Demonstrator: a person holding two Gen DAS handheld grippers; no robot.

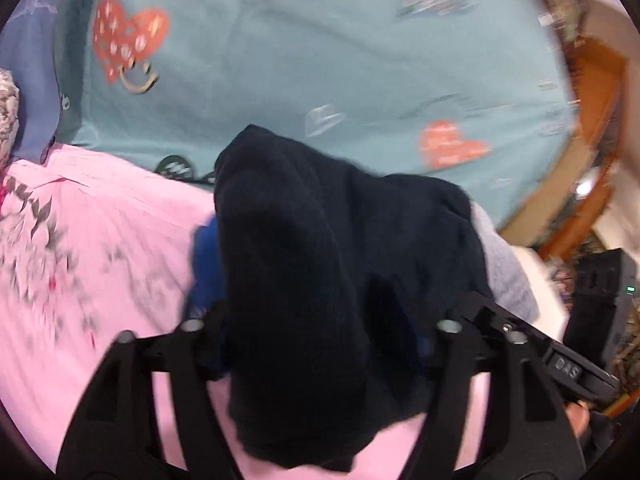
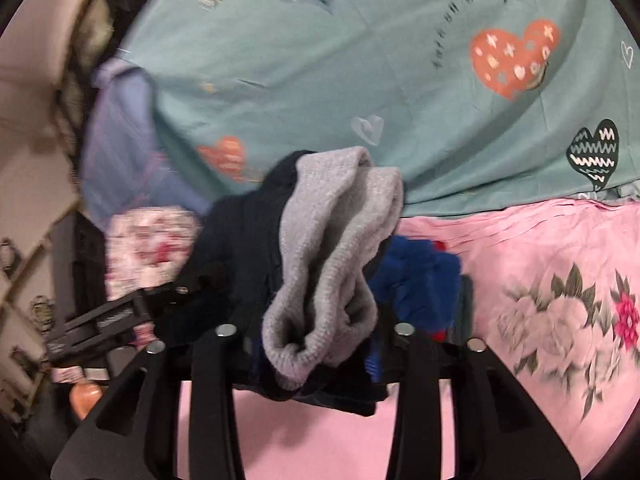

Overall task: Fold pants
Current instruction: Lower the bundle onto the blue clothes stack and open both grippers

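We have the dark navy knit pants with a grey ribbed lining bunched and lifted above the pink floral bedsheet. Left gripper and right gripper each appear clamped on the fabric. We should spread them apart, shake the legs straight, then lay them flat on the teal heart-print sheet.

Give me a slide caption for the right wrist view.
Right gripper lifts dark pants by the grey waistband over a pink floral sheet.

Navy pants with grey lining — teal heart-print sheet, pink floral cover.
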